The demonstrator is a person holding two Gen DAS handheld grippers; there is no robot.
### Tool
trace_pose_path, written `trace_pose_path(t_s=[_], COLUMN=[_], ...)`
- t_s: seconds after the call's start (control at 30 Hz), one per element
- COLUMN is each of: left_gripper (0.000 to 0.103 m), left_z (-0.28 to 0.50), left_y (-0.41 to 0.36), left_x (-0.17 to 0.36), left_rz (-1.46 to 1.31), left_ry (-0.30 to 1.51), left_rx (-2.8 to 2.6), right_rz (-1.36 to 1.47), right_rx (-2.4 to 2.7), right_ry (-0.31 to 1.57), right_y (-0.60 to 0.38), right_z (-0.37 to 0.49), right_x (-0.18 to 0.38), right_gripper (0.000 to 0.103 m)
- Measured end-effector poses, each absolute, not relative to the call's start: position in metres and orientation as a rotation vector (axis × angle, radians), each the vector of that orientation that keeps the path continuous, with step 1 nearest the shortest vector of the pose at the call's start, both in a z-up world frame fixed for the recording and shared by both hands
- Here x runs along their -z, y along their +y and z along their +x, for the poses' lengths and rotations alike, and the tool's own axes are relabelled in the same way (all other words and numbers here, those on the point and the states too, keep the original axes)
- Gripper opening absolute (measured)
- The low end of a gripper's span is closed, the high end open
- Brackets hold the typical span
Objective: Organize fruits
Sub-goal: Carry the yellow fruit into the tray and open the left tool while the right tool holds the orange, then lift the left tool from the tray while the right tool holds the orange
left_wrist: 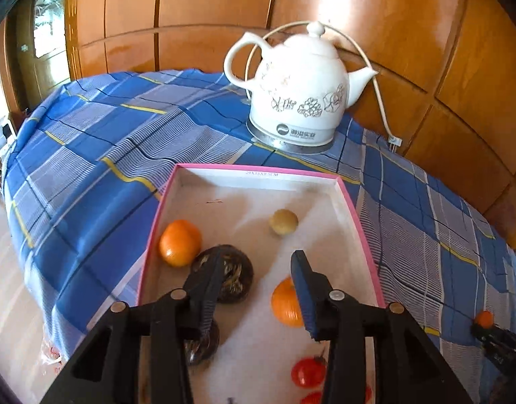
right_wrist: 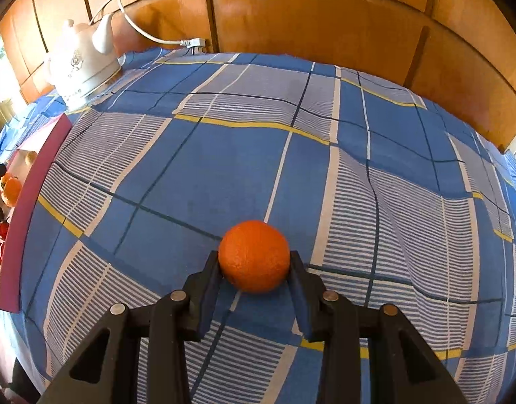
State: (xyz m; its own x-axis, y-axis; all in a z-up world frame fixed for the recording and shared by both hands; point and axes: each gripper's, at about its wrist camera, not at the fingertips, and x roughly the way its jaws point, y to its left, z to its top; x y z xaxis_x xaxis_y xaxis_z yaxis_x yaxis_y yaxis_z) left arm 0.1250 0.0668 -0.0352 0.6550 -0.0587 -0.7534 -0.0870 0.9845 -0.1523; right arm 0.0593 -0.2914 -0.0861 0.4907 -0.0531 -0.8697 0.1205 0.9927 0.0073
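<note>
In the left wrist view a white box with a pink rim [left_wrist: 352, 202] lies on the blue checked cloth. It holds an orange [left_wrist: 179, 242], a small tan fruit [left_wrist: 283, 222], two dark round fruits [left_wrist: 234, 276], red tomatoes [left_wrist: 308, 372] and a second orange [left_wrist: 285, 303]. My left gripper [left_wrist: 258, 256] hovers over the box, open, and that second orange lies below, beside its right finger. My right gripper [right_wrist: 254, 266] is shut on another orange [right_wrist: 254, 256] just above the cloth to the right of the box. It also shows small at the left wrist view's right edge.
A white ceramic kettle [left_wrist: 298, 91] stands on its base behind the box, its cord and plug [right_wrist: 192, 43] trailing along the wooden panel wall. The cloth-covered table drops off at the left edge [left_wrist: 32, 235]. The box's pink wall [right_wrist: 32, 181] lies left of my right gripper.
</note>
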Motion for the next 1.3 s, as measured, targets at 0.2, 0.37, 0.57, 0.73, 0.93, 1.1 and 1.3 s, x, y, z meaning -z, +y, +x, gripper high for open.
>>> trace_pose_path(t_s=[0.2,0.37,0.57,0.73,0.93,1.1,1.3], left_gripper=[0.049,0.054,0.062,0.066,0.072,0.075,0.076], left_z=[0.093,0.072,0.053,0.045,0.04,0.039,0.038], left_y=[0.063,0.059,0.048,0.047,0.051,0.052,0.054], left_x=[0.022,0.022,0.029,0.037,0.039,0.039,0.042], left_rz=[-0.165,-0.156,-0.112,-0.108,-0.129,-0.127,-0.126], left_ry=[0.809,0.81,0.815,0.837,0.84,0.837,0.842], left_rx=[-0.003,0.007,0.021,0.023,0.013,0.009,-0.003], right_rz=[0.131,0.245,0.24,0.213,0.171,0.204,0.222], right_rx=[0.092,0.083,0.105,0.131,0.142,0.16,0.231], right_ry=[1.018,0.987,0.989,0.973,0.972,0.964,0.952], right_y=[-0.298,-0.31,-0.31,-0.309,-0.304,-0.307,-0.313], right_z=[0.053,0.046,0.046,0.051,0.061,0.068,0.073], right_x=[0.086,0.085,0.083,0.078,0.074,0.073,0.087], right_gripper=[0.039,0.041,0.042,0.046,0.052,0.052,0.04])
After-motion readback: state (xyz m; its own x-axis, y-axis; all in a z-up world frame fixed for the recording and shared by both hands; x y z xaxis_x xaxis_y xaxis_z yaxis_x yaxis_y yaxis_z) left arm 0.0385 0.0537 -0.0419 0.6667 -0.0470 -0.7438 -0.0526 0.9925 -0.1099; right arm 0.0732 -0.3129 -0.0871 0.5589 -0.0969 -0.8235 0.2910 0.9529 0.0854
